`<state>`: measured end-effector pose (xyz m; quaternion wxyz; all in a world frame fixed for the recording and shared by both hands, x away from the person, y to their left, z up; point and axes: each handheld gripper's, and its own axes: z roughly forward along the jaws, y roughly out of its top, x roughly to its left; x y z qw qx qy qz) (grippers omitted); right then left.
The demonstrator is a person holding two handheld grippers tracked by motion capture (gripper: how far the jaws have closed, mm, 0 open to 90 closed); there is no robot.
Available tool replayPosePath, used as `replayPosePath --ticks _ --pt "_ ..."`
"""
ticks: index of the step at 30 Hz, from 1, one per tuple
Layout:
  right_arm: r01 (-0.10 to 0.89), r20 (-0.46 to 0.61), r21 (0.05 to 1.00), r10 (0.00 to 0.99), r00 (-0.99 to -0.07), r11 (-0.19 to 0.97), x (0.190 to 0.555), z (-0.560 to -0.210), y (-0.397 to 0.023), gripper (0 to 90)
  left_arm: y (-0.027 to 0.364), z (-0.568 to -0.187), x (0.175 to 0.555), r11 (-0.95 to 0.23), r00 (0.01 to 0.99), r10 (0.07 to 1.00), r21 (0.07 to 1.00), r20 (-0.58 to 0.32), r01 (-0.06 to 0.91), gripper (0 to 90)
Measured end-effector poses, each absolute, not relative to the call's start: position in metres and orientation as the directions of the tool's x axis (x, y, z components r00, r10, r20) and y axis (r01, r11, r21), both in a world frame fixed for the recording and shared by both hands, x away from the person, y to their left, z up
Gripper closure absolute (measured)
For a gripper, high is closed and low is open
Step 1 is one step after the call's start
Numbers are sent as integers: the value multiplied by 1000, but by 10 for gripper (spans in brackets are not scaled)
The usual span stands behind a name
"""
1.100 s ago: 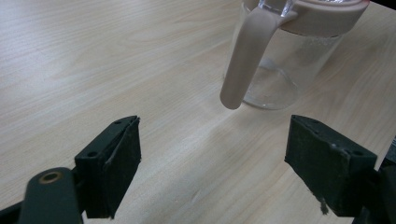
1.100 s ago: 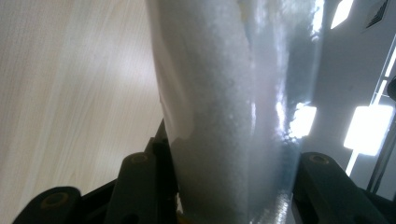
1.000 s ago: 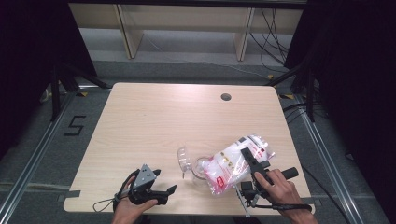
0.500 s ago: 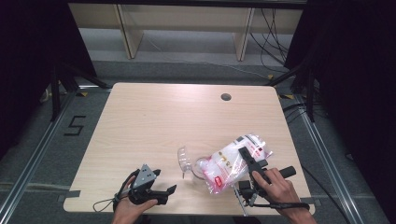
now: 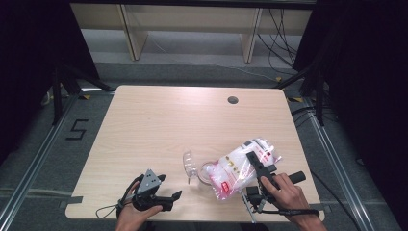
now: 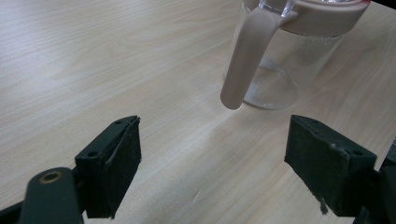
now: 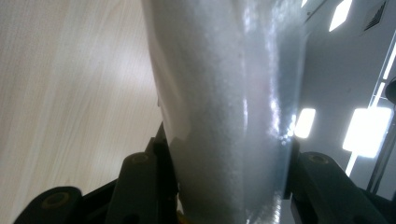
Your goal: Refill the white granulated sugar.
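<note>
Nearest the front edge of the pale wooden table [image 5: 144, 125], the person's left hand [image 5: 129, 214] rests low with the left gripper [image 5: 169, 198], a black two-jaw tool topped by a grey three-cornered plate, lying close to the tabletop and pointing toward the middle. In the left gripper view its jaws stand spread wide with nothing but bare wood grain between them, and past them stands the clear glass jar with a pinkish-beige rim and a long beige handle [image 6: 275, 60], upright on the table, apart from the jaws; a little white residue shows at its bottom. To the right, the person's right hand [image 5: 284, 190] holds the right gripper [image 5: 251, 155], whose jaws pinch the clear plastic bag of white granules with red printing [image 5: 240, 168]. The right gripper view looks straight up along that bag [image 7: 219, 107], its white, grainy contents pressed between the two black jaws at the bottom of the picture, with the tabletop to one side and ceiling lights to the other. In the high view the bag is tilted, its lower end down at the jar [image 5: 202, 171], which stands just left of it near the table's front middle; whether bag and jar touch cannot be told. Farther back, a small round dark hole [image 5: 233, 100] sits in the tabletop near the far edge.
</note>
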<state>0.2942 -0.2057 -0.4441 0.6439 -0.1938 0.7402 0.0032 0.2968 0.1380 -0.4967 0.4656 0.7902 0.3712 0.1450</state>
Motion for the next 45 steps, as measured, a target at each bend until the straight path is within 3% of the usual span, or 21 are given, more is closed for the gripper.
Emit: replayPosePath --ticks 2,3,12,15,22,35,45 --pt "-285 -953 -243 -283 -106 927 294 -444 -206 580 138 -497 297 -281 678 724 844 -126 457 179" --pt "-273 -965 -200 -237 -110 941 293 -447 -208 580 138 -497 297 -281 675 726 841 -128 462 179" --pt "-282 -964 -205 -244 -110 937 293 -447 -208 581 138 -497 297 -290 684 720 845 -117 449 179" --pt "-299 -954 -246 -285 -95 922 294 -444 -206 581 138 -496 297 -293 678 726 842 -113 454 179" --pt "-281 -963 -205 -244 -112 938 292 -446 -208 581 138 -497 296 -279 673 728 842 -129 462 179" --pt "-304 -949 -261 -302 -94 916 294 -441 -206 583 139 -497 296 -280 676 726 843 -126 459 179" --pt "-292 -954 -244 -283 -97 925 292 -441 -209 583 138 -496 296 -282 676 727 843 -124 458 179"
